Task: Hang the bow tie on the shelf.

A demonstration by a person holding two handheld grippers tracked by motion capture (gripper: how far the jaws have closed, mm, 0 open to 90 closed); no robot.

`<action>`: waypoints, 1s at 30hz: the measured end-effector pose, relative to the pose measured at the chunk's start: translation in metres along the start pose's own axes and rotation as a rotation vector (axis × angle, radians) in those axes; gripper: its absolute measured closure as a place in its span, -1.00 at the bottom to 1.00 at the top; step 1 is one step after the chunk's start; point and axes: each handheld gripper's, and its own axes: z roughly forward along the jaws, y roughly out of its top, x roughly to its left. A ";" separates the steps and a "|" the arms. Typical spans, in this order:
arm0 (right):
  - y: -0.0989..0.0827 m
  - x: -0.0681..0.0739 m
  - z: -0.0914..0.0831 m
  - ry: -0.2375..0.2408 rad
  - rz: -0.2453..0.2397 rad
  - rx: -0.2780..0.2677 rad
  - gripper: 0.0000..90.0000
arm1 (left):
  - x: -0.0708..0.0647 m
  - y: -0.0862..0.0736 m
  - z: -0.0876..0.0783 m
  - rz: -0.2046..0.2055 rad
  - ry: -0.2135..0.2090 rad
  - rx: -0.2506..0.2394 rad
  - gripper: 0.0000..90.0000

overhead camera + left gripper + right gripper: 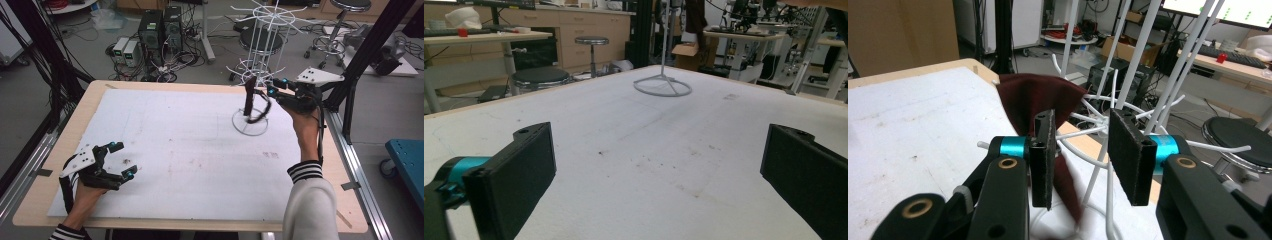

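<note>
right tongs [272, 90] are raised at the far right of the bench [60, 150], jaws parted with a clear gap, gripping nothing. a dark red cloth [1035, 102] hangs on the white wire rack [260, 45]; in the right gripper view it lies just left of and behind the left jaw, draping down past it, not between the pads. whether it brushes that jaw cannot be told. its long axis runs up and down, top caught on a prong, tail loose toward the rack's ring base [662, 86].

left tongs [117, 160] rest low at the near left corner, jaws spread wide, empty, well apart from the rack. the right hand [305, 122] is clearly the nearer one.

judgement: any grasp of the cloth calls for a small shift of the right tongs toward it, clear of the thin prongs.

the bench is wood-edged under a white mat [190, 150], scuffed with faint dark specks. around it: stools, computer towers, cable tangles, black frame posts.
</note>
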 end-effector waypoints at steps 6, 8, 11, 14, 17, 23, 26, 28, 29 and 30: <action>0.000 0.001 -0.003 -0.009 0.009 -0.020 0.19 | 0.001 0.000 0.000 0.006 0.002 0.005 -0.96; 0.000 0.004 -0.004 -0.033 0.027 -0.036 -0.18 | 0.001 -0.001 -0.001 0.017 0.009 0.012 -0.96; -0.004 0.008 -0.008 -0.090 0.050 -0.072 -0.73 | 0.001 -0.003 -0.002 0.023 0.019 0.001 -0.96; -0.008 0.014 -0.014 -0.121 0.069 -0.134 -0.99 | 0.001 -0.003 -0.004 0.023 0.026 -0.010 -0.96; -0.013 0.024 -0.025 -0.096 0.081 -0.185 -0.99 | 0.001 -0.004 -0.005 0.025 0.038 -0.014 -0.96; -0.034 0.046 -0.043 -0.061 0.086 -0.257 -0.99 | 0.002 -0.007 -0.007 0.033 0.062 -0.037 -0.96; -0.048 0.057 -0.047 -0.054 0.071 -0.266 -0.99 | 0.002 -0.008 -0.008 0.033 0.066 -0.051 -0.96; -0.056 0.063 -0.050 -0.051 0.074 -0.277 -0.99 | 0.002 -0.009 -0.008 0.038 0.069 -0.048 -0.96; -0.062 0.067 -0.052 -0.046 0.080 -0.279 -0.99 | 0.001 -0.009 -0.008 0.037 0.069 -0.048 -0.96; -0.066 0.070 -0.053 -0.039 0.086 -0.285 -0.99 | 0.001 -0.009 -0.007 0.042 0.071 -0.051 -0.96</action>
